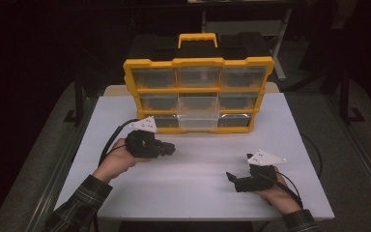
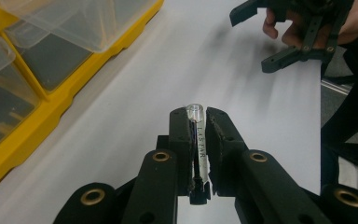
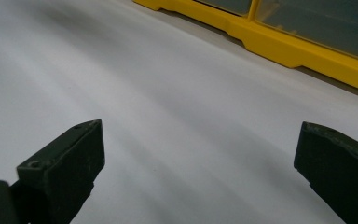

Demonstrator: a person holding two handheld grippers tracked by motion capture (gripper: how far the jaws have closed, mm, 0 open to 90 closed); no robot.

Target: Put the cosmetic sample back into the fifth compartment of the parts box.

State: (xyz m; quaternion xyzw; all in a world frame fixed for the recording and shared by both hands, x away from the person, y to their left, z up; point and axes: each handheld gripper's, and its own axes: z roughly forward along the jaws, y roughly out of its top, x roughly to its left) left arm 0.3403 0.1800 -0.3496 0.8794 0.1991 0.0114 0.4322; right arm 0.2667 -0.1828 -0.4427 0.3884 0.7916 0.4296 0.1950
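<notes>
Left of centre in the high view, the left gripper (image 1: 173, 149) is clenched on a thin clear glass vial with printed lettering (image 2: 198, 140), held lengthwise so its rim pokes past the tips, likely for carrying. Behind stands the yellow plastic organiser with clear drawers (image 1: 199, 92). Lower right, the right gripper (image 1: 233, 181) rests released, probably waiting.

a yellow drawer organizer (image 1: 198, 94) stands on the white table (image 1: 198, 193) (both grippers near it).
</notes>
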